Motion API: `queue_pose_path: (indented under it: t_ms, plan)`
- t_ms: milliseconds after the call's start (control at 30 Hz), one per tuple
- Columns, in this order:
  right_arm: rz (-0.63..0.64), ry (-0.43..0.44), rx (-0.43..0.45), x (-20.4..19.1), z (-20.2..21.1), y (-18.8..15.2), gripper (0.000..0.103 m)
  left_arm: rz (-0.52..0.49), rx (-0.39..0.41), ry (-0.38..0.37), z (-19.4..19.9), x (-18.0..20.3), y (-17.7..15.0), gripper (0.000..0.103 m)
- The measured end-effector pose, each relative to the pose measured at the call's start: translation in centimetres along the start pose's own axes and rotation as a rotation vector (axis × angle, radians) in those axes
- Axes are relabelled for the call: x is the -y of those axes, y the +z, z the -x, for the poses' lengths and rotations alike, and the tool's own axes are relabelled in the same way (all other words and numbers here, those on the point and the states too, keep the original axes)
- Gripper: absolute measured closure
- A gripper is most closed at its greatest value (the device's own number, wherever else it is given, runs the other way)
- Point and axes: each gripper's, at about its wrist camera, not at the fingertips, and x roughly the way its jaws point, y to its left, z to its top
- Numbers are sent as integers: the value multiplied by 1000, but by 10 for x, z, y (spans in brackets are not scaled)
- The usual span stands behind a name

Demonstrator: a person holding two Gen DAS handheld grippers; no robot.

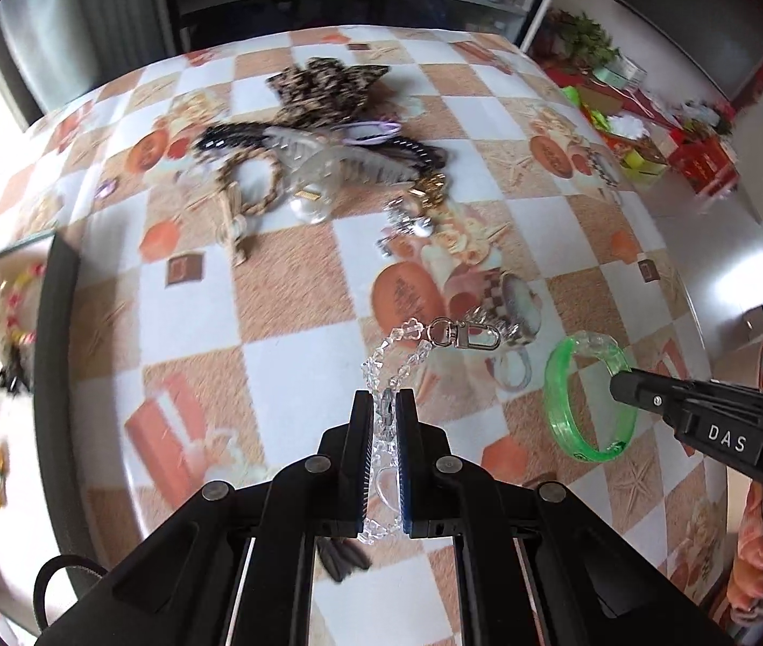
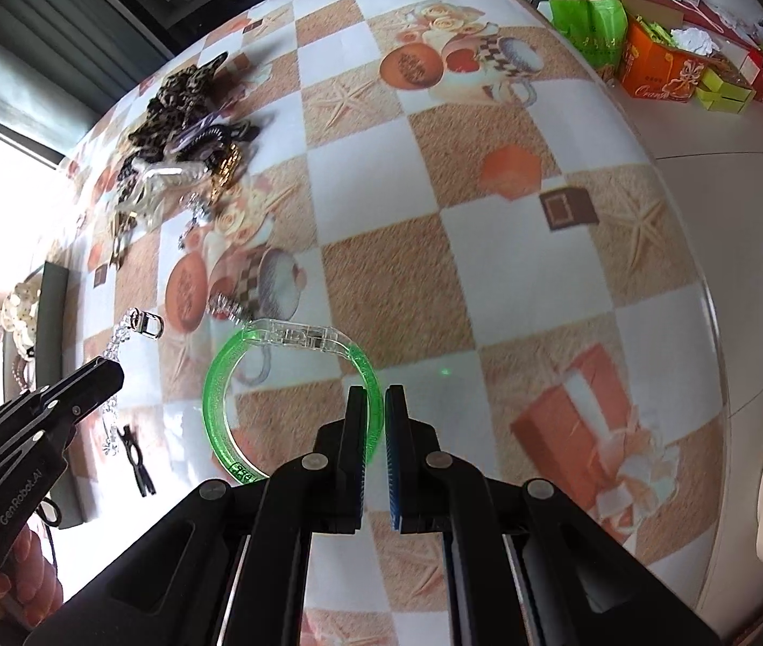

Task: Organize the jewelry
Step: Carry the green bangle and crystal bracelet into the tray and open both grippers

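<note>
My left gripper is shut on a clear crystal bead chain with a silver clasp, held above the table; the chain also shows in the right wrist view. My right gripper is shut on a green translucent bangle, which also shows in the left wrist view. A pile of jewelry and hair pieces lies at the far side of the table, including a leopard-print scrunchie, a clear claw clip and a braided gold band.
The table has a checkered orange and white cloth. A dark-rimmed tray with several pieces stands at the left edge. A small dark clip lies near the tray. Boxes and bags sit on the floor beyond the table.
</note>
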Motion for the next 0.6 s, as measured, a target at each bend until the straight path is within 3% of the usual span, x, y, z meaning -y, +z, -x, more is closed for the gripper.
queue_pose_path:
  t_ms: [600]
  plan:
    - [97, 1, -21, -56, 19, -7, 96, 126, 59, 34, 51, -45, -25, 92]
